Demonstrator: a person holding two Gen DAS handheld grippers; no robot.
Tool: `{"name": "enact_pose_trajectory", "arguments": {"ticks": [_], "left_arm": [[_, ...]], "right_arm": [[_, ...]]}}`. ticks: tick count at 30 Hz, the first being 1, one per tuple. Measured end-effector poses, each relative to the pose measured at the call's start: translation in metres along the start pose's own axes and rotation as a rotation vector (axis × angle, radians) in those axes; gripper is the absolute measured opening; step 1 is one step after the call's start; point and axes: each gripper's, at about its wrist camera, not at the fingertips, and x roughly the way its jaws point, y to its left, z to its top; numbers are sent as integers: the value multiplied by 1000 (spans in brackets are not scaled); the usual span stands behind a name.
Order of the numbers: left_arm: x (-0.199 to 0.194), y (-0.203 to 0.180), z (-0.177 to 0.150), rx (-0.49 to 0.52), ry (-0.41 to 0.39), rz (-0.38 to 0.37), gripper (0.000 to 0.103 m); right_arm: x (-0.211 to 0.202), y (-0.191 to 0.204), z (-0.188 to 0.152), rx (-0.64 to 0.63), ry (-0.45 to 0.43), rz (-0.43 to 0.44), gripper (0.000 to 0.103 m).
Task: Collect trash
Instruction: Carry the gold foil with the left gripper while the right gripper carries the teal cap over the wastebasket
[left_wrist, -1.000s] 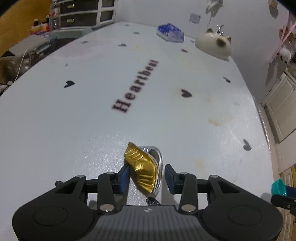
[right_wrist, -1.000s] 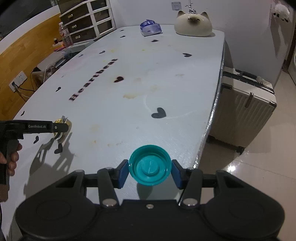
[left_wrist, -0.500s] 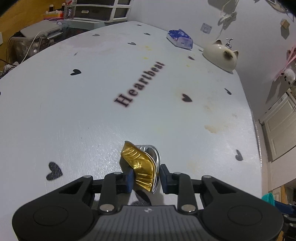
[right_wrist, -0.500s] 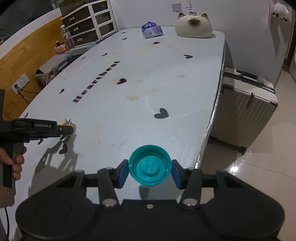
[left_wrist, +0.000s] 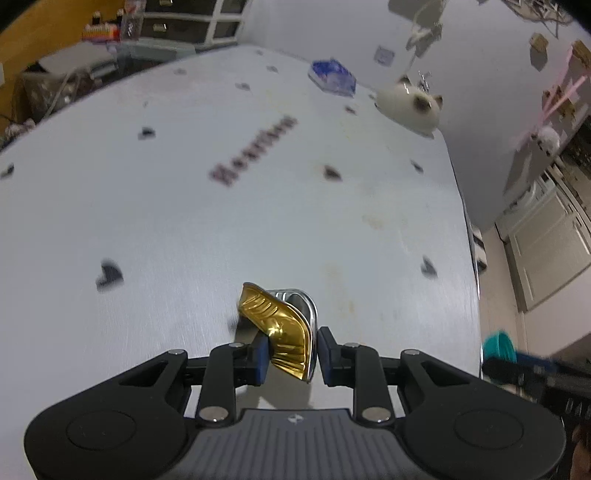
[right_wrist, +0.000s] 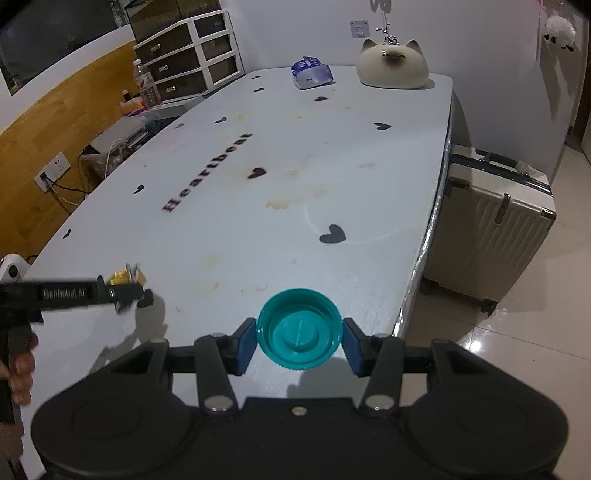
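Nearest the right wrist camera, the right gripper has its blue-padded fingers clenched on a round teal plastic screw cap, inner face towards the lens, held above the near edge of the white bench; gripping it by the ribbed rim likely keeps it from slipping. To its left, the left gripper grasps a crumpled gold foil lid with a silver metal rim, pinched upright across its fold just above the bench top. The foil is creased and shiny (motion blur hides finer detail). Farther off lie a blue printed packet and a cream cat-shaped ornament.
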Motion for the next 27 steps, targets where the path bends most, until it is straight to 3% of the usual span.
{"name": "enact_pose_trajectory", "arguments": {"ticks": [5, 10, 15, 20, 27], "left_arm": [[8, 4, -26, -59, 72, -31, 29], [7, 6, -25, -156, 58, -37, 49], [15, 4, -14, -227, 65, 27, 47], [21, -14, -11, -142, 58, 108, 40], [14, -25, -16, -89, 70, 99, 37]], "right_arm": [[-6, -5, -10, 17, 10, 2, 50], [-10, -12, -16, 33, 12, -2, 50], [-14, -15, -20, 46, 9, -4, 50], [-18, -21, -22, 58, 5, -7, 50], [-24, -24, -22, 64, -5, -6, 50]]}}
